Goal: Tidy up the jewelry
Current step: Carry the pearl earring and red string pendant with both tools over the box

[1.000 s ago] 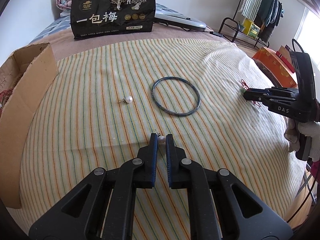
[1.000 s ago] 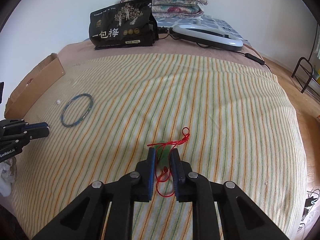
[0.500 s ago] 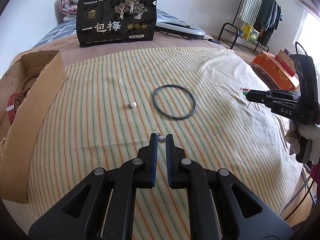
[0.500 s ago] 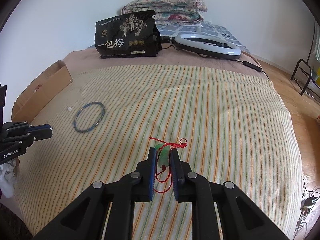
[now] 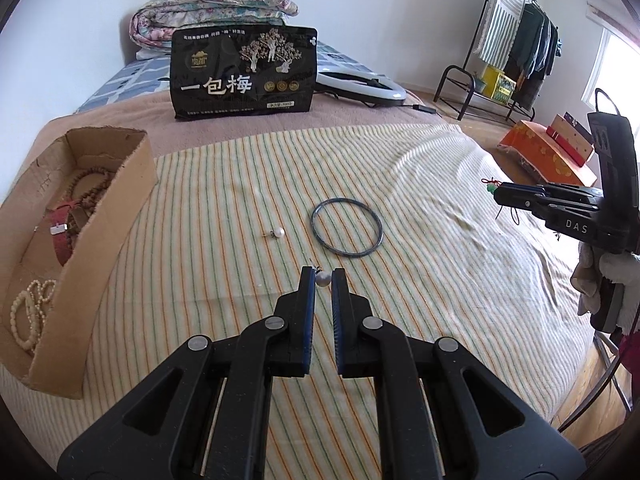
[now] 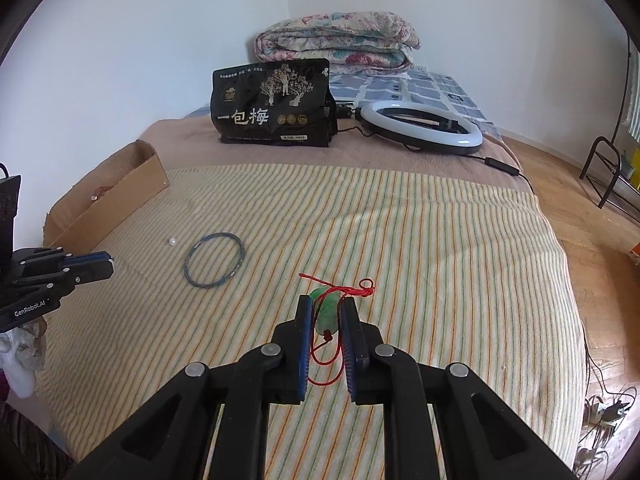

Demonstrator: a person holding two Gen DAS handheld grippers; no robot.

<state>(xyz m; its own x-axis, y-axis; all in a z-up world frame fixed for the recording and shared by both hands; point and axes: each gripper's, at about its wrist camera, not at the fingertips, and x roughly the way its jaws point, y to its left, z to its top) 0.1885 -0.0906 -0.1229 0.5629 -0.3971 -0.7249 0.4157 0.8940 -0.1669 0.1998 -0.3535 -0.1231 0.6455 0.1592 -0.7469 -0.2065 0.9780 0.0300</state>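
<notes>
A cardboard box (image 5: pixel 100 216) of beads sits at the left of the bed (image 5: pixel 420 184). The left tongs (image 5: pixel 323 276) pinch a pearl earring (image 5: pixel 322 278) above it; another pearl (image 5: pixel 279 233) and a bangle (image 5: pixel 346 227) lie ahead. The right tongs (image 6: pixel 327 304) clamp a green pendant (image 6: pixel 329 309) on red cord.

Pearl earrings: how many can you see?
2. One pearl earring is pinched in the left gripper; the other pearl earring lies on the striped blanket, left of the blue bangle.

Black snack bag (image 5: pixel 244 74) (upright), ring light (image 6: pixel 420 127)
</notes>
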